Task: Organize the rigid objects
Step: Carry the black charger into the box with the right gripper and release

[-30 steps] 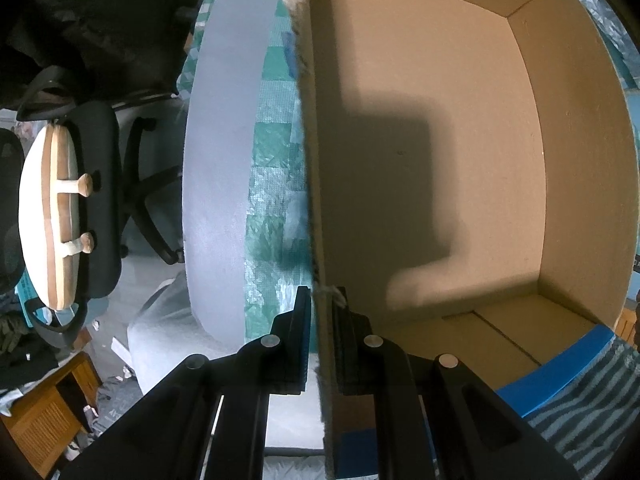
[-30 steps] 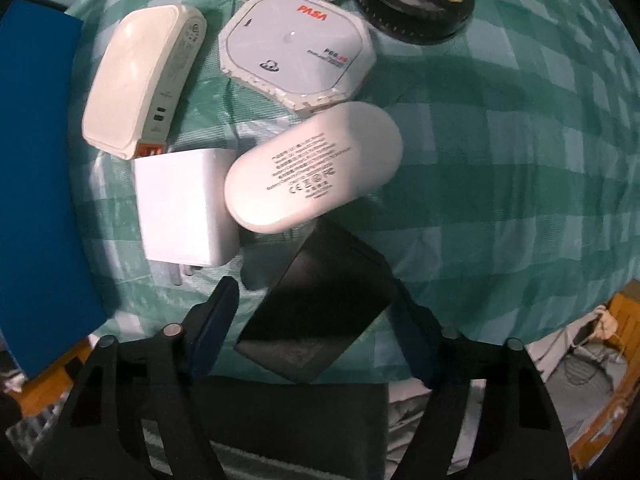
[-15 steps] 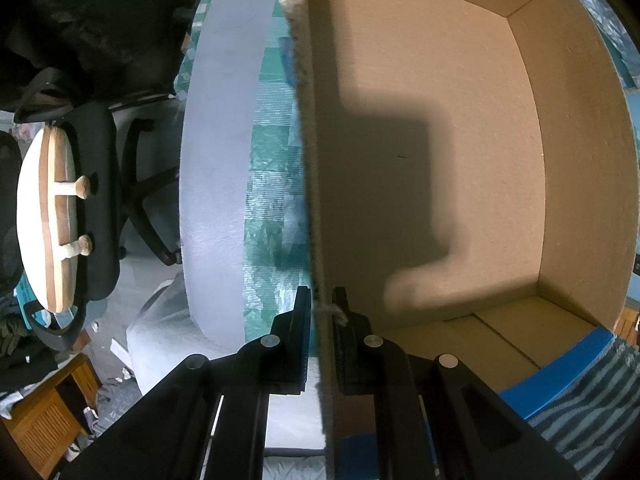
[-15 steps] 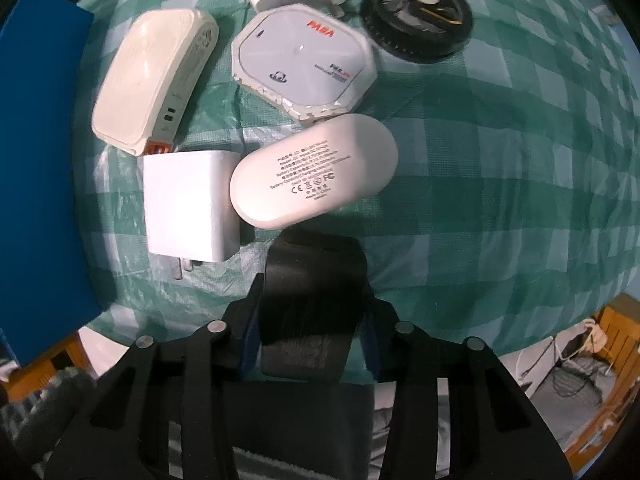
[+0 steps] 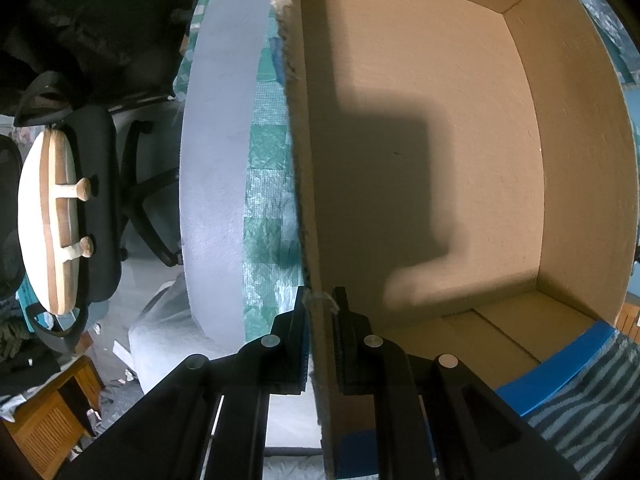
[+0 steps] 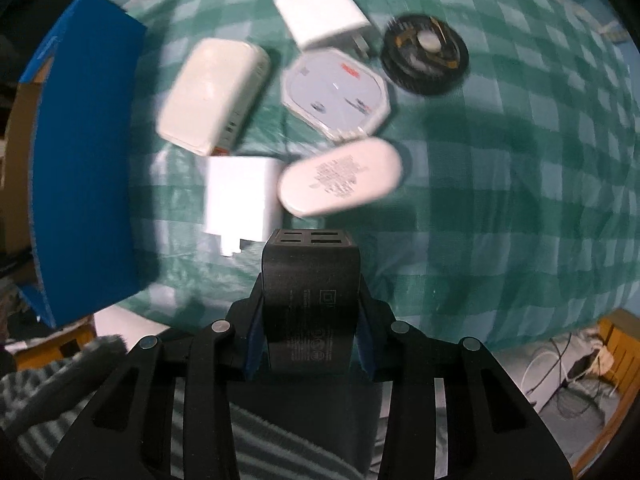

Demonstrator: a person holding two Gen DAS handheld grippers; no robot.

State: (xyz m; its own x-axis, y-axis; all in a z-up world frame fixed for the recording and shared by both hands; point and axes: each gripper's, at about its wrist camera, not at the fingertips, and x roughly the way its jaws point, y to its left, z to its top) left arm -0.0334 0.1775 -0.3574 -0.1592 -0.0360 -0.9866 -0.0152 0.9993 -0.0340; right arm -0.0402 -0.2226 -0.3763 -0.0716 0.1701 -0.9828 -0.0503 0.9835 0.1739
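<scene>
In the left wrist view my left gripper [image 5: 320, 300] is shut on the near wall of an open cardboard box [image 5: 440, 140], one pad outside and one inside; the box interior shows only bare cardboard. In the right wrist view my right gripper [image 6: 310, 312] is shut on a black charger block [image 6: 310, 292], held above the green checked cloth [image 6: 500, 200]. Below it lie a white oval case [image 6: 340, 178], a white plug adapter [image 6: 240, 198], a white power bank [image 6: 212, 94], an octagonal white device [image 6: 336, 92], another white adapter [image 6: 320, 14] and a black round disc [image 6: 424, 54].
The box's blue outer side [image 6: 80, 160] stands at the left of the cloth. The table's grey edge [image 5: 216, 160] runs beside the box, with an office chair [image 5: 100, 200] and a wooden item on it beyond. A striped sleeve [image 6: 260, 440] shows behind the right gripper.
My right gripper closed on the black charger block and lifted it off the cloth; the items below now look smaller. The left gripper stayed clamped on the box wall.
</scene>
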